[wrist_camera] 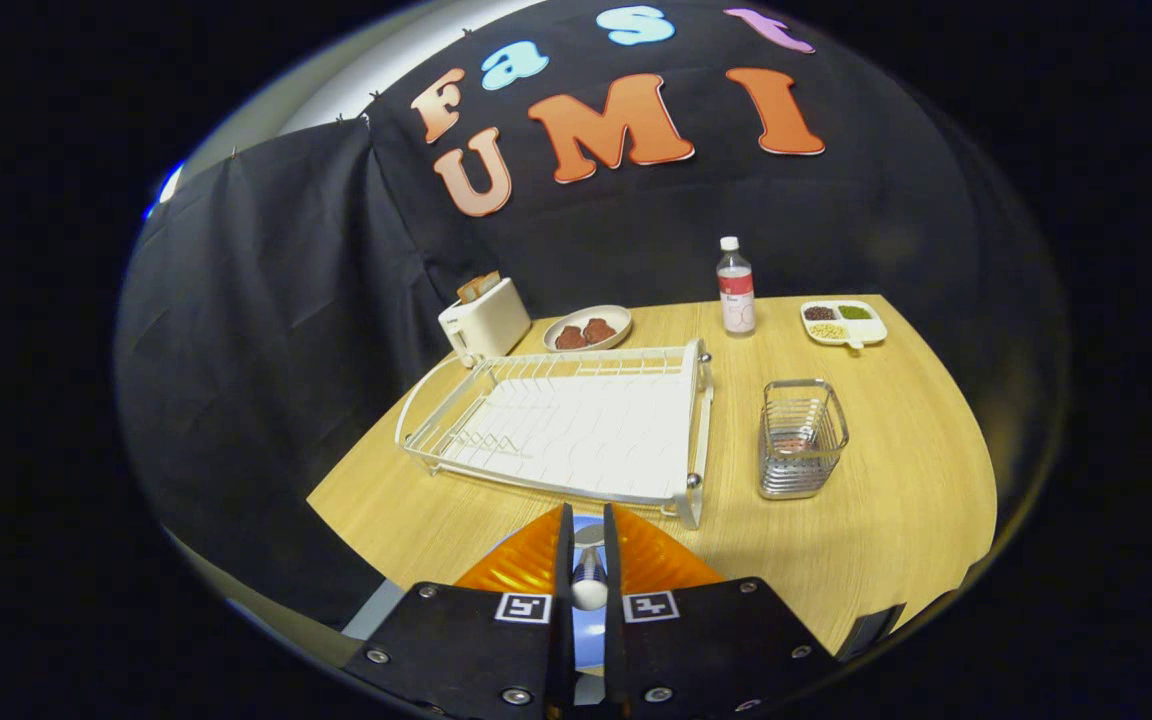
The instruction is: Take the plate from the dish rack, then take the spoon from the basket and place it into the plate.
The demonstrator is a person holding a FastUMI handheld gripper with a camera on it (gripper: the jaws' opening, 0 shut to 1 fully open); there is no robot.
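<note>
The gripper [588, 545] has its two fingers drawn close together and clamped on the spoon [589, 578], whose handle runs along the narrow gap between them, its rounded pale end nearest the camera and its bowl end at the fingertips. Directly under the fingers lies a pale blue plate [588, 632], glimpsed through the gap and just past the fingertips, so the spoon sits over the plate near the table's near edge; whether the spoon touches the plate cannot be told. Just beyond the fingertips the white wire dish rack [566, 428] stands on the wooden table [886, 500], its slots bare, its near right corner post close to the fingertips. To the right of the rack, well apart from it, stands the metal wire basket [801, 438], upright, with nothing visible sticking out of it. Toward the table's far edge, behind the rack's far left corner, a cream toaster [483, 320] holds slices of bread in its slots, and beside it a shallow plate with two brown pieces of food [587, 328] rests just behind the rack's far rail. Farther right along the far edge a clear plastic bottle [735, 287] with a white cap stands upright, and near the table's far right corner a divided white dish [843, 322] holds dark, green and pale contents in separate compartments.
</note>
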